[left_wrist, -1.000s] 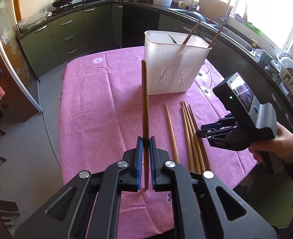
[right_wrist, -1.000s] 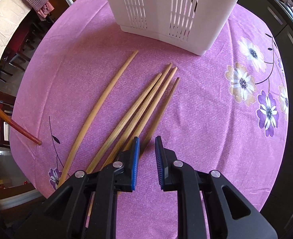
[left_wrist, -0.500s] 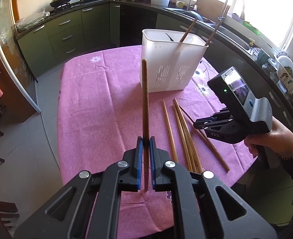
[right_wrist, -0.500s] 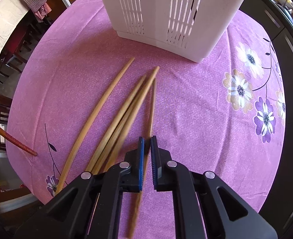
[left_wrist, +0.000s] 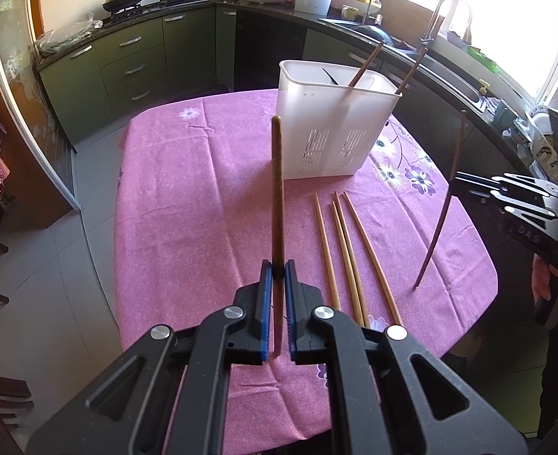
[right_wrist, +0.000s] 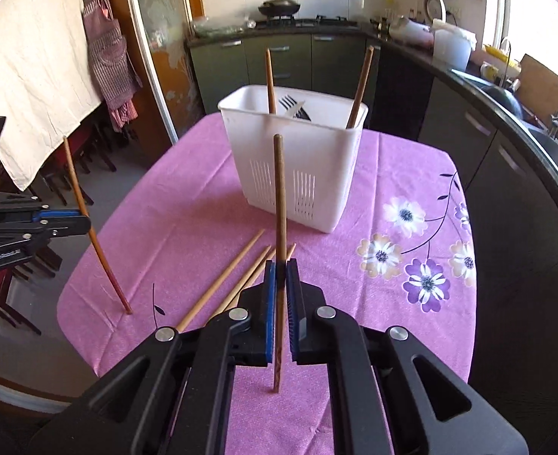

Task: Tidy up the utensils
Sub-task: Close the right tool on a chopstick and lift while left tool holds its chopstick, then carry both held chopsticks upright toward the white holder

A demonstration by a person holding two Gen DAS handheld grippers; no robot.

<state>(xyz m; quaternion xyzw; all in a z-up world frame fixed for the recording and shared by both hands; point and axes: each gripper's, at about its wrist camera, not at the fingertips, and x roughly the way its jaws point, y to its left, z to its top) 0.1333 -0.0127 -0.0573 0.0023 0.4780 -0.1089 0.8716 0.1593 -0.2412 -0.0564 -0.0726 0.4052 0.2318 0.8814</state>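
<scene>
My left gripper (left_wrist: 277, 269) is shut on a dark brown chopstick (left_wrist: 277, 189) that stands upright over the pink tablecloth. My right gripper (right_wrist: 279, 265) is shut on a second dark chopstick (right_wrist: 279, 197), lifted off the table and also upright. Each gripper shows in the other's view: the right gripper (left_wrist: 459, 181) at the right edge, the left gripper (right_wrist: 85, 223) at the left. Several light wooden chopsticks (left_wrist: 347, 250) lie side by side on the cloth. Behind them stands the white slotted utensil holder (left_wrist: 332, 132), with two dark chopsticks and a fork inside.
The round table (left_wrist: 172, 208) has its near edge just below the grippers. Green kitchen cabinets and a counter with a sink (left_wrist: 449, 72) run behind and to the right. A person's hand (left_wrist: 544, 284) grips the right tool. Chairs (right_wrist: 77, 167) and hanging cloths stand on the far side.
The right gripper shut on the dark chopstick at the edge of the bundle, then rose and tilted up with it. The left gripper and its chopstick stayed still.
</scene>
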